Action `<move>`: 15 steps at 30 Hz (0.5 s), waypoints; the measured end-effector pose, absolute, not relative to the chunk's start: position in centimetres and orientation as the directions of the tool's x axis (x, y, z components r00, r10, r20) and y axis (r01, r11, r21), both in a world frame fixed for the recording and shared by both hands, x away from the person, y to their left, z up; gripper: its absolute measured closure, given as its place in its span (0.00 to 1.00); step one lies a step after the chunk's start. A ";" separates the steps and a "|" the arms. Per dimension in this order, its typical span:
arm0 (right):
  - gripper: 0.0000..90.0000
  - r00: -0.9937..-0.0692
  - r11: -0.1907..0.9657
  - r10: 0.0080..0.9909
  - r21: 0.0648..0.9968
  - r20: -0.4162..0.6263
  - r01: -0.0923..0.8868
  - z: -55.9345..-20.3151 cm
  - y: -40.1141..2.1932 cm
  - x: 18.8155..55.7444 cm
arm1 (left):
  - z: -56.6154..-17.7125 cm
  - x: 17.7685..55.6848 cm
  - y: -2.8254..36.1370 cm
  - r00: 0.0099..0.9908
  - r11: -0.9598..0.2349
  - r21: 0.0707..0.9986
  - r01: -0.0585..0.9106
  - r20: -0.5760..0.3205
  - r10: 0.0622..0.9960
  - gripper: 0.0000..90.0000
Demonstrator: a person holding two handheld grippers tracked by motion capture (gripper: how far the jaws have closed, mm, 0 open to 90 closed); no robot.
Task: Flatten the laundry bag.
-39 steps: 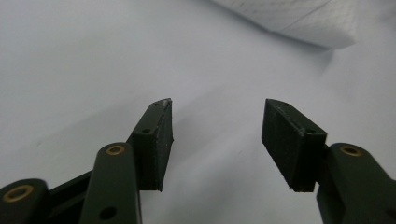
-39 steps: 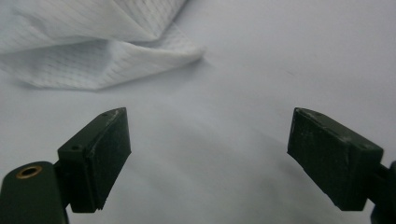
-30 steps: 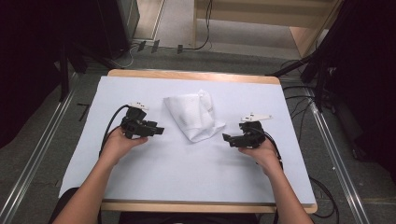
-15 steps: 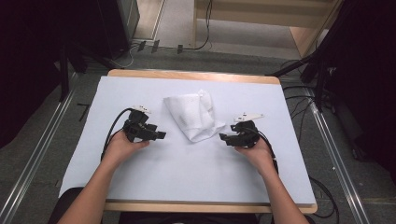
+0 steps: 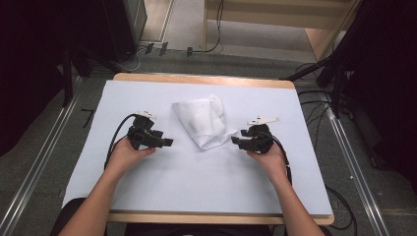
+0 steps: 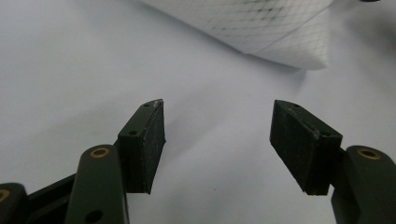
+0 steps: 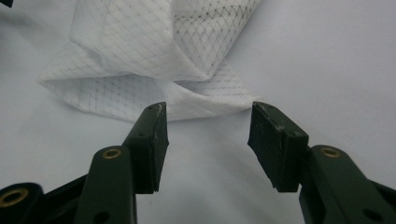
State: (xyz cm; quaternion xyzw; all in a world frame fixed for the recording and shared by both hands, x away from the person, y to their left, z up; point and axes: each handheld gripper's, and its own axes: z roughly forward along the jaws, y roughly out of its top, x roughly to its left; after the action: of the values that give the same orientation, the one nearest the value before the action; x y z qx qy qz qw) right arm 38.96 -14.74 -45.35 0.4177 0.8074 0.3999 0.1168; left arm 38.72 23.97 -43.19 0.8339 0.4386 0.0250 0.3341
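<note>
The crumpled white mesh cloth [image 5: 204, 120] lies mid-desk [image 5: 147, 196]. Left tool [image 5: 166, 142], at its 8 o'clock, has just been spreading, empty. Right tool [image 5: 237, 143], at 4 o'clock, has been narrowing, released, nothing between.

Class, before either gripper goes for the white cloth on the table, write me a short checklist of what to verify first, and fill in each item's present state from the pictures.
1. Left gripper has its jaws apart with nothing between them, having just been opening: ok.
2. Right gripper has nothing between its jaws, which have just been closing a little: ok.
3. White cloth lies loosely folded on the table, free of both grippers: ok.
4. A cloth edge faces the right gripper, just ahead of its jaws: ok.
5. Cloth within the left gripper's jaw line: not ok, it lies ahead and off to one side.
6. How many layers the nearest cloth edge has: cannot tell.
</note>
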 end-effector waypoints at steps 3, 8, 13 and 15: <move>0.56 -0.629 0.336 0.763 0.740 0.149 0.583 -45.3 -14.5 39.0 | -43.3 38.8 24.4 0.613 -0.379 0.580 0.721 -0.279 0.739 0.42; 0.57 -0.627 0.324 0.760 0.739 0.167 0.590 -45.1 -14.4 39.0 | -43.2 38.7 24.5 0.614 -0.372 0.586 0.720 -0.288 0.735 0.42; 0.59 -0.616 0.302 0.764 0.737 0.192 0.605 -44.9 -14.5 39.0 | -43.2 38.7 24.5 0.617 -0.378 0.584 0.718 -0.284 0.734 0.42; 0.59 -0.614 0.300 0.764 0.735 0.196 0.608 -44.9 -14.5 39.0 | -43.2 38.7 24.5 0.618 -0.378 0.584 0.718 -0.286 0.733 0.42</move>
State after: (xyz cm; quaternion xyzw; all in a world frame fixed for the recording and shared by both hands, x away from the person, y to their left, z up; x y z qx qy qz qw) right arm 39.01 -14.48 -44.86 0.4285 0.8006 0.4078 0.0957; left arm 38.72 24.45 -43.20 0.8301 0.4370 0.0102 0.3461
